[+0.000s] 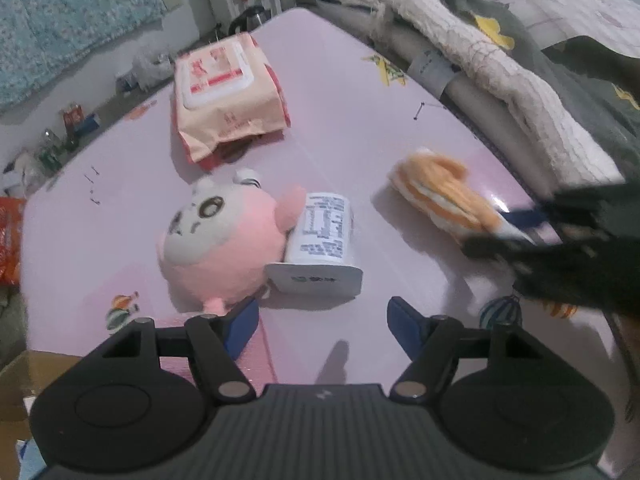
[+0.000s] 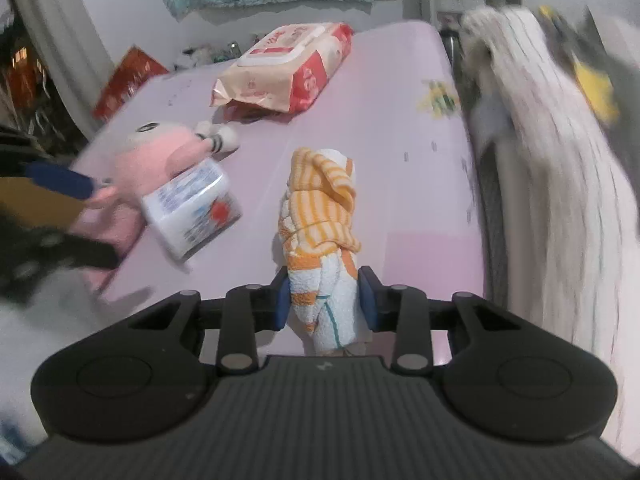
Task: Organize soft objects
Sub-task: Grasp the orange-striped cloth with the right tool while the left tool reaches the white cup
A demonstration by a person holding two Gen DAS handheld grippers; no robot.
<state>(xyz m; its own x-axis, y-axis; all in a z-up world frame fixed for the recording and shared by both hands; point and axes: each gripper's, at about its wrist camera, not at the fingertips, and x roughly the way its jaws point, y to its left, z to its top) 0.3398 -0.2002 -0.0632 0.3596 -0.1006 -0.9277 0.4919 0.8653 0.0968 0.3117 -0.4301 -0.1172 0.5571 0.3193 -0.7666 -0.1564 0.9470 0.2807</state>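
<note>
A pink plush toy [image 1: 208, 240] lies on the pink table [image 1: 340, 120] with a white tissue pack [image 1: 320, 240] against its right side. My left gripper [image 1: 322, 326] is open and empty just in front of them. An orange-and-white striped towel roll [image 2: 320, 220] lies to the right. My right gripper [image 2: 326, 300] is shut on its near end, seen blurred in the left wrist view [image 1: 512, 228]. The plush [image 2: 156, 160] and tissue pack [image 2: 192, 208] also show in the right wrist view, left of the towel.
A peach wet-wipes pack [image 1: 224, 96] lies at the far side of the table. A white knitted blanket [image 1: 500, 72] and grey bedding lie along the table's right edge. Clutter sits on the floor at left. A cardboard box [image 1: 24, 376] stands near left.
</note>
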